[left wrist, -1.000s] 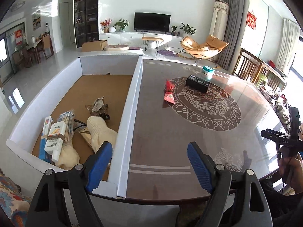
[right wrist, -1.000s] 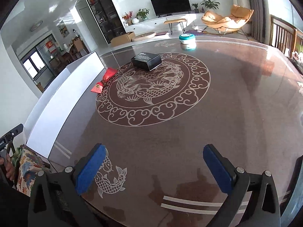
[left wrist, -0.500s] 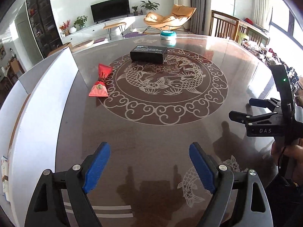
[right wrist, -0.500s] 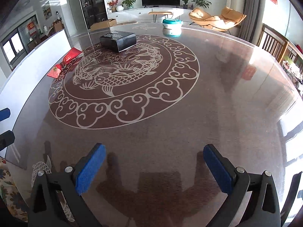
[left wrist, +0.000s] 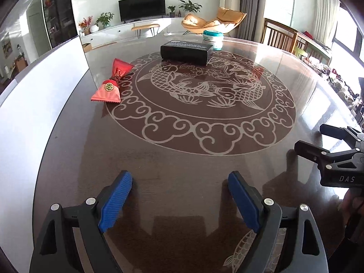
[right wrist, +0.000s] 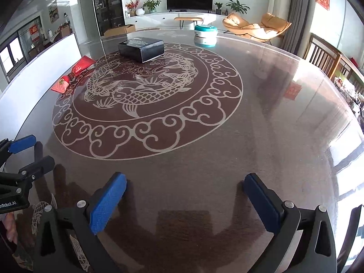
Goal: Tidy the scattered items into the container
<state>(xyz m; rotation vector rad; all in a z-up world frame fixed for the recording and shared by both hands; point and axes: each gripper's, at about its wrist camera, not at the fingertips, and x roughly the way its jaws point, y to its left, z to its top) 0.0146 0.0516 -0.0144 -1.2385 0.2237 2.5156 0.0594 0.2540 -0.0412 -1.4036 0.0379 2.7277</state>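
Observation:
A red pouch [left wrist: 111, 84] lies on the round dark table [left wrist: 182, 154] beside the white container wall [left wrist: 34, 104]. Farther back sit a black box [left wrist: 186, 51] and a teal-and-white round jar [left wrist: 213, 38]. My left gripper [left wrist: 179, 177] hovers low over the near table; its jaws are opening and nothing is between them. My right gripper [right wrist: 185, 178] is open and empty over the near table, to the right of the left one. The right wrist view shows the pouch [right wrist: 72, 74], box [right wrist: 142, 47] and jar [right wrist: 205, 35] far ahead.
The container wall [right wrist: 45, 61] runs along the table's left side; its inside is hidden. Wooden chairs [right wrist: 327, 59] stand at the right edge. The right gripper [left wrist: 316, 140] shows at the right of the left wrist view, with a hand below it.
The left gripper swung right from the container with its several items to the table and sank lower. The right gripper dipped and turned toward the table's centre. Both stayed open.

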